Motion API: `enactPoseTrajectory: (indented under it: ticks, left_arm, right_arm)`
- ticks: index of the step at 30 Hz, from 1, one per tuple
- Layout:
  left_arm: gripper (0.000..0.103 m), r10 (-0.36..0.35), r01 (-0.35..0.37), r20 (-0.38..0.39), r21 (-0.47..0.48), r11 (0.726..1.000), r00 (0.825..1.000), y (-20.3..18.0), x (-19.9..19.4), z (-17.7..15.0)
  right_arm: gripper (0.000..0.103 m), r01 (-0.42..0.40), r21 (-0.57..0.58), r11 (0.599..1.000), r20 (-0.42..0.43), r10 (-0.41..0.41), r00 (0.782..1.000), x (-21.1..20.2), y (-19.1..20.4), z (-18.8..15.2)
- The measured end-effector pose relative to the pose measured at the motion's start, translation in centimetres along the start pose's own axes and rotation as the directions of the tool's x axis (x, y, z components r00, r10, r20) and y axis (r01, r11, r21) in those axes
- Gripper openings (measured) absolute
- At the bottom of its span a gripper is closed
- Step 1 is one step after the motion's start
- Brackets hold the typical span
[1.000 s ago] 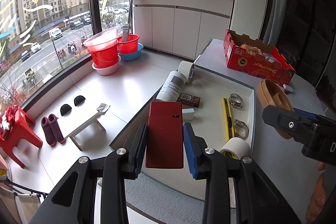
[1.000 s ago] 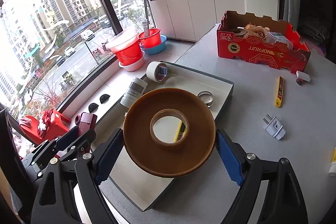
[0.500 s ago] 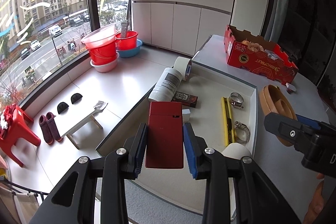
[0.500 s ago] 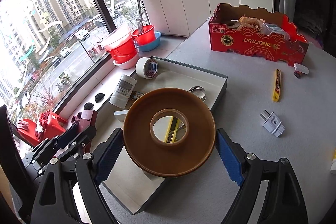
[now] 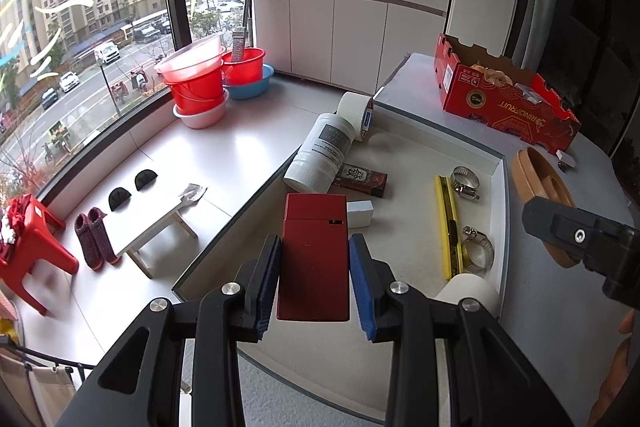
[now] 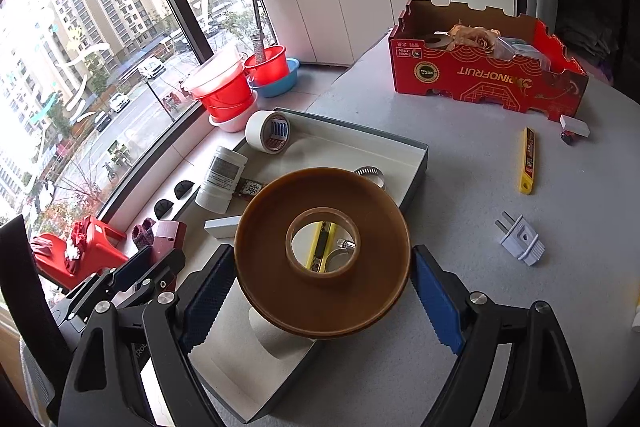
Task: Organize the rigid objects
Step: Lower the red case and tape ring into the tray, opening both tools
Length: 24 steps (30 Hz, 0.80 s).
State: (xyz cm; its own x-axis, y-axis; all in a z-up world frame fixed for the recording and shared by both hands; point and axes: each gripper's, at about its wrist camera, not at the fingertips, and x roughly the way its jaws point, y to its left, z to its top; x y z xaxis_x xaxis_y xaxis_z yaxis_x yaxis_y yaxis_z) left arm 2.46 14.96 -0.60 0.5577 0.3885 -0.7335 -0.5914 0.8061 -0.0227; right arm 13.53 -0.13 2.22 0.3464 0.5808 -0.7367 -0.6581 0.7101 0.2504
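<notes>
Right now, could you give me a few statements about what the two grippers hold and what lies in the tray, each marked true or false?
1. The left gripper is shut on the red box. True.
2. The right gripper grips a white tape roll. False: it holds the brown tape roll.
3. The white bottle lies on its side in the tray. True.
4. The white plug lies inside the tray. False: it lies on the grey table.
5. The red cardboard box is empty. False: things show inside.

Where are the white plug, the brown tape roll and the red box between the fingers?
white plug [image 6: 520, 242], right wrist view, on its body.
brown tape roll [image 6: 264, 247], right wrist view, on its flat face.
red box [image 5: 314, 259], left wrist view, on its front face.
</notes>
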Motion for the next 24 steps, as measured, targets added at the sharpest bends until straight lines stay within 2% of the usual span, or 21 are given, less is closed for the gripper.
enactPoseTrajectory:
  ticks: [24]
  left_arm:
    - [0.037, 0.011, -0.011, -0.023, -0.009, 1.000, 1.000, 0.0, 1.7, 0.6]
  right_arm:
    - [0.087, 0.004, 0.002, 1.000, -0.025, -0.004, 1.000, 2.7, -0.3, 1.4]
